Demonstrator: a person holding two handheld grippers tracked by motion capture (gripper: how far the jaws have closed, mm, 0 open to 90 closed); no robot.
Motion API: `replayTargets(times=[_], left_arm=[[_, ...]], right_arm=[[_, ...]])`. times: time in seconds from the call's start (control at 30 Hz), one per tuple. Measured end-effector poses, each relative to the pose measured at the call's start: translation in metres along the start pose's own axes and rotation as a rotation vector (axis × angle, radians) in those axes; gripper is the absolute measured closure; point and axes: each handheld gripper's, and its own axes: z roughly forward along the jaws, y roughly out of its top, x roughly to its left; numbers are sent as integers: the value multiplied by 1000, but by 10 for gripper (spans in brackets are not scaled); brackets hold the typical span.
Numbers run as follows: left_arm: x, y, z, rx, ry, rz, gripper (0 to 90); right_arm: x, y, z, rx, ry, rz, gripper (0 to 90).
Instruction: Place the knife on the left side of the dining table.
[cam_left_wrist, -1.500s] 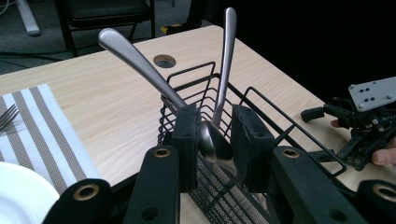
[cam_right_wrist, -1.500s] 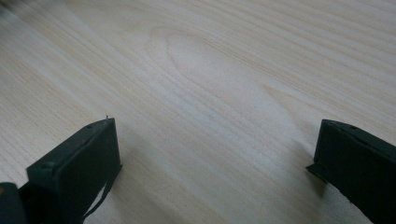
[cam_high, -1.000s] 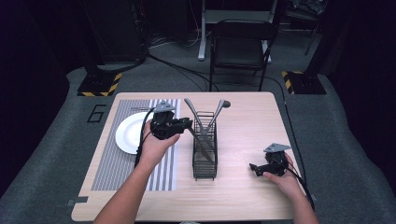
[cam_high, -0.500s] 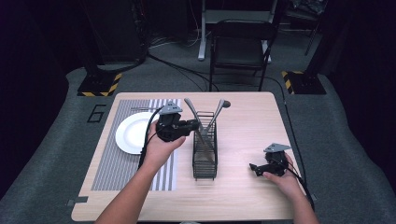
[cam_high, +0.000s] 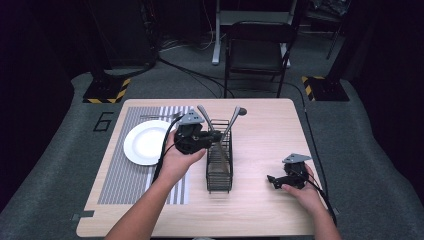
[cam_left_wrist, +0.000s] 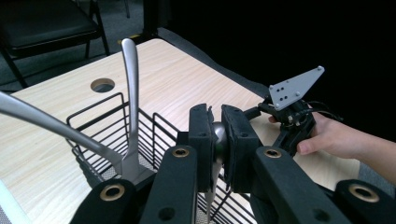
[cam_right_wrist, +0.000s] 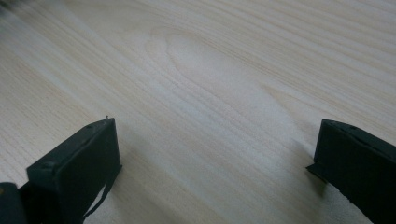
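Held utensil: I have a metal utensil handle (cam_left_wrist: 218, 140) pinched between my left tongs; its rounded end shows between the pads, and the shaft runs down into the wire caddy (cam_high: 219, 165). I cannot tell whether it is a spoon, fork or knife.
Left gripper (cam_left_wrist: 218, 135): the jaws have just been closing and now stand clamped together on that handle, at the caddy's near-left top edge in the high view (cam_high: 204, 137).
Wire caddy: black, narrow, standing upright near the middle of the table (cam_high: 270, 125), just right of the striped placemat (cam_high: 127, 175).
Other utensils: two more metal handles lean out of the caddy, one tilting left (cam_high: 205, 116) and one tilting right (cam_high: 234, 117); in the left gripper view one stands nearly upright (cam_left_wrist: 131, 93) and one slants across the left edge (cam_left_wrist: 51, 125).
Plate (cam_high: 145, 145): white, round, lying on the placemat, just left of my left hand (cam_high: 177, 160).
Fork (cam_high: 155, 116): lies flat on the placemat beyond the plate.
Right gripper (cam_high: 274, 180): my right hand (cam_high: 305, 192) rests it on bare wood near the table's right edge, well apart from the caddy; its jaws stand wide apart with nothing between them (cam_right_wrist: 215, 154).
Chair (cam_high: 257, 50): dark, folding, on the floor beyond the table.
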Motion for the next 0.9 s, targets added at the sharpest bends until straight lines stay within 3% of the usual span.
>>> replayTargets(times=[0.1,0.9], left_arm=[[-1,1,1,-1,-13,-4,834],[-5,17,-21,-21,40,14,835]], right_arm=[[0,0,0,0,0,0,0],[0,0,0,0,0,1,0]])
